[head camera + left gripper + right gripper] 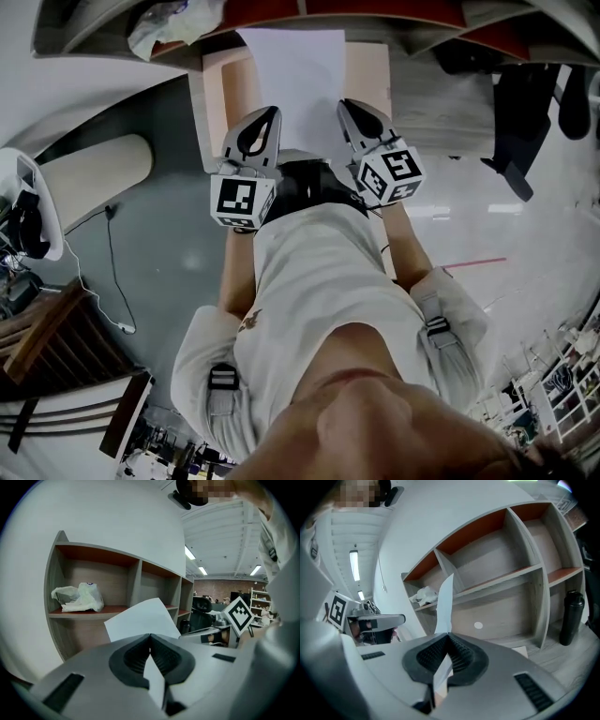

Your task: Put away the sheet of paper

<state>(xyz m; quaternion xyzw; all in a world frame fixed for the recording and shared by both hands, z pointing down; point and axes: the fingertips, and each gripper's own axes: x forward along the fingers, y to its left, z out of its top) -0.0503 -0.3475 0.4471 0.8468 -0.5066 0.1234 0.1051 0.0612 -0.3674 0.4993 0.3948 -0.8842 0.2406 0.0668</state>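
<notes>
Two claws, both shut tight on one sheet of paper (292,61). Left gripper (269,116) closed on the near left part of the sheet. Right gripper (350,106) closed on the near right part. No gap between the dark bumpy pads on either side, just the thin white paper pinched in the middle.

From the head view: sheet held out flat ahead of both claws, right in front of the wooden shelf (225,94), with the two claws side by side and a little apart. Square black-and-white cube on the back of each claw.

From the left gripper view: paper sticking out past the closed jaws toward the shelf, one corner pointing up. Crumpled white plastic bag (77,597) lying on a board in the left box of the shelf, well apart from the paper.

From the right gripper view: paper seen almost from the side, like a thin white strip standing up in front of the shelf. Dark bottle (572,616) standing upright low down at the far right.
</notes>
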